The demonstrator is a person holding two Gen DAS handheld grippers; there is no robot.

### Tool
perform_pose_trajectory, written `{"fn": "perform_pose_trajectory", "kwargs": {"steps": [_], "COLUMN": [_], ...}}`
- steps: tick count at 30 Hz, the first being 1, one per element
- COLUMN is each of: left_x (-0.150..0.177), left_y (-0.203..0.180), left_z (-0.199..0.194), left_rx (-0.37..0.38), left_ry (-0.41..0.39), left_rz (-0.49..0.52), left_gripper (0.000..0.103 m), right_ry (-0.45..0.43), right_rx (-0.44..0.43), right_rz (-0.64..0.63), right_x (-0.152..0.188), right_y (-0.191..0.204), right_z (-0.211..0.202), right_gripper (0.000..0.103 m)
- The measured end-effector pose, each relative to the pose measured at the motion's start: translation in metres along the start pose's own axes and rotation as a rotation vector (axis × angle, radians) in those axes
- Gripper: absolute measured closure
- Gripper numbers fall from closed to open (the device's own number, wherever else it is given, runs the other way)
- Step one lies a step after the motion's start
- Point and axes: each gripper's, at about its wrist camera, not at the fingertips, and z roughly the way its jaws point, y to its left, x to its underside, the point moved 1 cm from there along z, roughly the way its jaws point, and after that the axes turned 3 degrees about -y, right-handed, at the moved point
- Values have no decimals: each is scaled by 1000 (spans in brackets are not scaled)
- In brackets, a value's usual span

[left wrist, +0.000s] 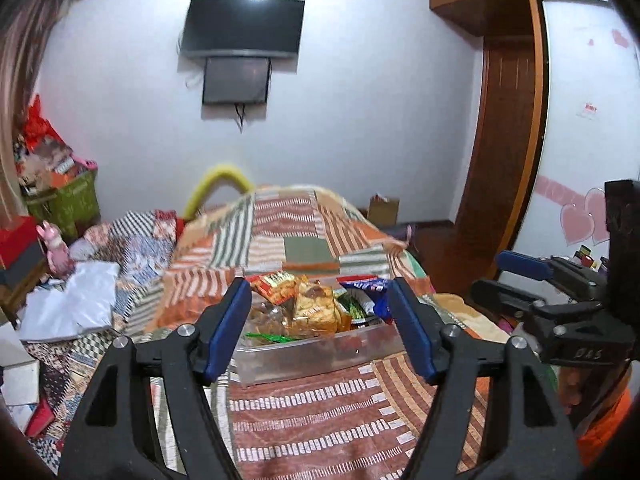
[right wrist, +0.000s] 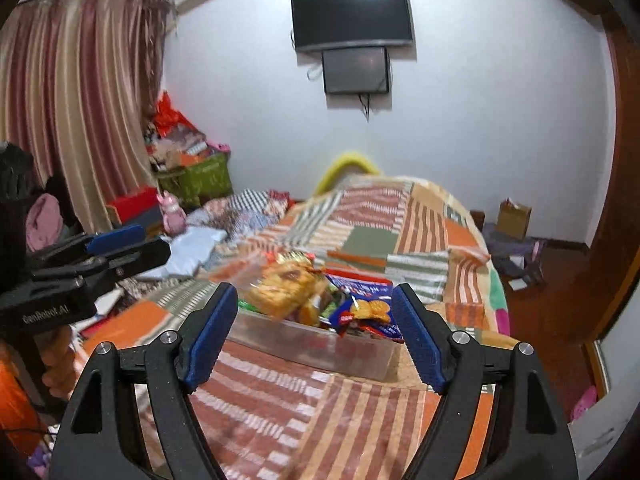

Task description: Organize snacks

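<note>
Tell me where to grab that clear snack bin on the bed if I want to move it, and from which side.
Probably by its two short ends, one gripper each, coming in from the near side. The clear bin lies broadside to both grippers, its long straight wall facing them, too wide for one pair of jaws. Snack packets heap above the rim, so a grip from above looks blocked. Left gripper and right gripper both stand open.

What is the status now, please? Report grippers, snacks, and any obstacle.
Left gripper open, empty. Right gripper open, empty. Snack packets piled in clear bin on bed. Nothing in the way.
</note>
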Motion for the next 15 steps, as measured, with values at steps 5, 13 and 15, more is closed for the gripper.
{"fn": "perform_pose_trajectory", "kwargs": {"steps": [5, 13, 15], "left_x": [5, 12, 13], "left_y": [-1, -12, -15], "left_z": [-31, -65, -69], "left_rx": [-7, -36, -31], "left_ry": [-62, -146, -149], "left_rz": [-5, 40, 48], "left_gripper": [21, 2, 1], "right_ry": [-75, -129, -127], "right_rx": [8, 44, 43], "right_rz": [17, 11, 9], "right_x": [-1, 3, 5], "right_y": [7, 19, 20], "right_z": [-28, -45, -45], "right_gripper": [12, 0, 0]}}
